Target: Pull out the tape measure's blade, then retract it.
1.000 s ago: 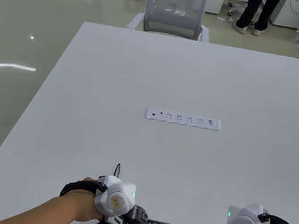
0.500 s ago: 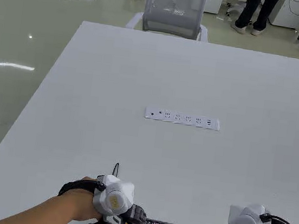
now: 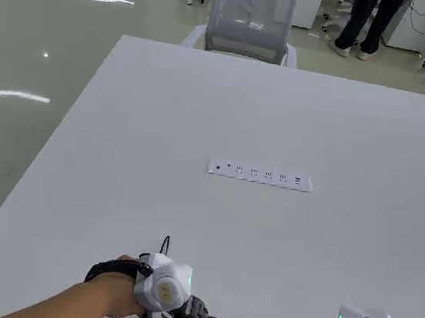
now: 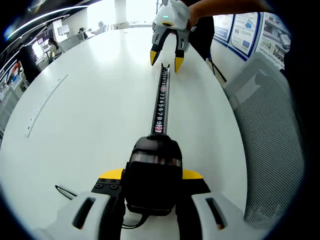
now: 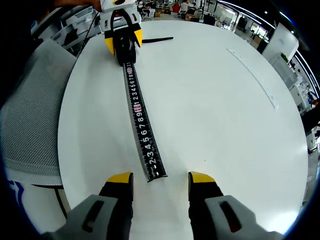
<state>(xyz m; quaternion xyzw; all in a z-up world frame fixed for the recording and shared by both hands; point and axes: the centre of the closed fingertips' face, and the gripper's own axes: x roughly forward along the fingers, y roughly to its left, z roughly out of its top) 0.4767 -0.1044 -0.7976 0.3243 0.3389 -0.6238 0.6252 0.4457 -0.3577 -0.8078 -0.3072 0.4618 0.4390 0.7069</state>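
Tape measure (image 4: 152, 170) case is dark, rounded, slightly glossy plastic, and it sits at the near edge of a smooth matte white table (image 3: 203, 111). We see the left gripper (image 4: 152, 174) clamped on it, yellow-tipped jaws pressed to either flank of the case. The blade (image 5: 140, 130) is a thin flat dark strip with white numerals, lying on the tabletop. Its long axis runs straight from the case toward the right gripper (image 5: 160, 177), parallel to the near table edge. The right gripper's jaws stand apart, and the blade's free end lies in the gap between their tips, touching neither. In the head view the left hand (image 3: 113, 286) wraps its gripper from the lower left, forearm angled inward. A flat white power strip (image 3: 260, 174) lies mid-table, well apart, and a grey mesh chair (image 3: 254, 13) stands at the far side.
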